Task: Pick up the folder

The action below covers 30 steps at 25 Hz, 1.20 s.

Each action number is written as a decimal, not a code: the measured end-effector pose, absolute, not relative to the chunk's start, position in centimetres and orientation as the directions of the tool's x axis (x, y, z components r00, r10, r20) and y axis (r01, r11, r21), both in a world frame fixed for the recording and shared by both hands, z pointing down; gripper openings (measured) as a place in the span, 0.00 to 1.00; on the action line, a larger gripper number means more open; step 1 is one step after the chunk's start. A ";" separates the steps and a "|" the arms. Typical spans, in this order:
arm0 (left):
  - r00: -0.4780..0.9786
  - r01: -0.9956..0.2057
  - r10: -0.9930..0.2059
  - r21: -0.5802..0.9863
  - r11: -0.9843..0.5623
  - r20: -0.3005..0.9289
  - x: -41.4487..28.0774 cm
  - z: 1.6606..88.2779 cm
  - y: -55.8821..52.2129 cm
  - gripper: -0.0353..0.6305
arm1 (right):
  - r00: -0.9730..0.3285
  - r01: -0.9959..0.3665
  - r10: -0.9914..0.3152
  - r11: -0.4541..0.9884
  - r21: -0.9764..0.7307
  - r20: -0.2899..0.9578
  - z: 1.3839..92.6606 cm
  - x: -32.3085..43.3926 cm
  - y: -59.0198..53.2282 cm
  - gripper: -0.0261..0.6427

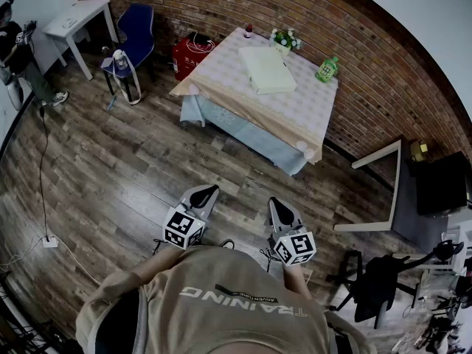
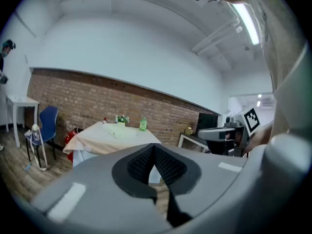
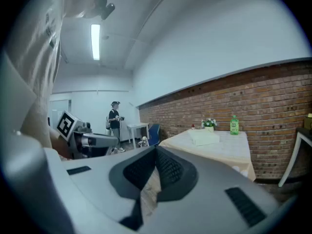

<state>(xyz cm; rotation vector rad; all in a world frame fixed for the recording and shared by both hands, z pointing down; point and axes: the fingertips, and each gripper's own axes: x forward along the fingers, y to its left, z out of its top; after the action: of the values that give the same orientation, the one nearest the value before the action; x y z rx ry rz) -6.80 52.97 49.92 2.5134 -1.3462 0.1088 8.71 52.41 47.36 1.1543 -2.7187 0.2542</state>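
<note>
A pale folder (image 1: pixel 266 69) lies flat on the cloth-covered table (image 1: pixel 295 120) far ahead of me; it also shows as a light slab, the folder (image 2: pixel 120 129) in the left gripper view and the folder (image 3: pixel 204 138) in the right gripper view. My left gripper (image 1: pixel 204 193) and right gripper (image 1: pixel 278 209) are held close to my body over the wooden floor, well short of the table. Both point slightly downward. Their jaws are shut with nothing between them, the left gripper (image 2: pixel 155 152) and right gripper (image 3: pixel 156 157) alike.
On the table stand a green bottle (image 1: pixel 327 69), a small flower pot (image 1: pixel 284 40) and a little red-capped item (image 1: pixel 248 30). A blue chair (image 1: pixel 135 37), a red box (image 1: pixel 193 54), a white side table (image 1: pixel 77 20) and a person (image 1: pixel 16 50) are at left; a white desk (image 1: pixel 383 190) and dark chair (image 1: pixel 380 285) at right.
</note>
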 end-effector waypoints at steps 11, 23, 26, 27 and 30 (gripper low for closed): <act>0.621 -0.782 -0.772 0.170 -0.600 0.135 -9.6 49.1 47.2 0.06 | -0.566 -0.822 -0.792 0.563 -0.087 0.228 47.2 6.9 48.9 0.06; 0.560 -0.828 -0.812 0.153 -0.539 0.165 -14.7 51.0 43.4 0.06 | -0.548 -0.827 -0.791 0.561 -0.036 0.271 47.8 3.3 44.7 0.06; 0.565 -0.824 -0.804 0.175 -0.539 0.185 -12.9 51.9 42.5 0.06 | -0.548 -0.830 -0.786 0.555 -0.065 0.287 49.6 4.8 43.0 0.06; 0.563 -0.826 -0.804 0.181 -0.535 0.194 -12.2 52.0 42.4 0.06 | -0.547 -0.831 -0.786 0.551 -0.076 0.287 50.1 5.5 42.5 0.06; 0.559 -0.829 -0.799 0.169 -0.533 0.222 -10.6 52.1 41.3 0.06 | -0.540 -0.836 -0.794 0.543 -0.077 0.280 51.3 7.1 40.2 0.06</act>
<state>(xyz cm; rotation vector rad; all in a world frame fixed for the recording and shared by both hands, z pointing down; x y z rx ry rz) -10.62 41.30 52.08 2.5404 -1.3546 0.1712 7.09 40.17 51.31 1.3767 -2.5678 0.2973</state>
